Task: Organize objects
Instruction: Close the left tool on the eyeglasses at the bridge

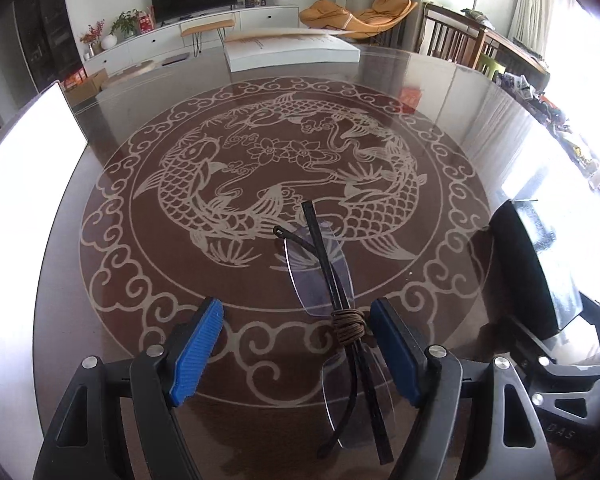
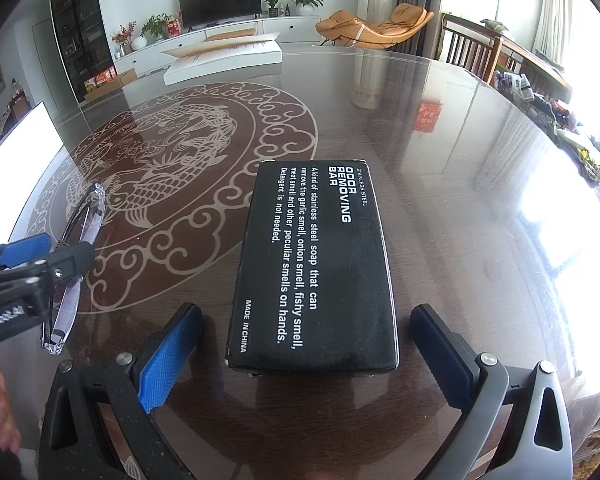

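Folded rimless glasses [image 1: 320, 276] with black arms and a brown cord [image 1: 348, 322] wound round them lie on the glass table. My left gripper [image 1: 296, 344] stands open around them; the cord is close to the right blue pad, and the left pad is well apart. A black "Odor Removing Bar" box [image 2: 312, 268] lies flat between the open fingers of my right gripper [image 2: 308, 356], with a gap on each side. The right wrist view shows the left gripper [image 2: 52, 254] over the glasses [image 2: 88, 220] at the left. The box [image 1: 528, 268] shows at the right of the left wrist view.
The dark table [image 1: 260, 92] has a fish pattern under glass. A flat white box [image 1: 292, 54] lies at its far edge and a bright white panel [image 1: 28, 148] stands at the left. Wooden chairs [image 1: 456, 36] stand at the far right. A hand [image 2: 0, 400] shows at the lower left.
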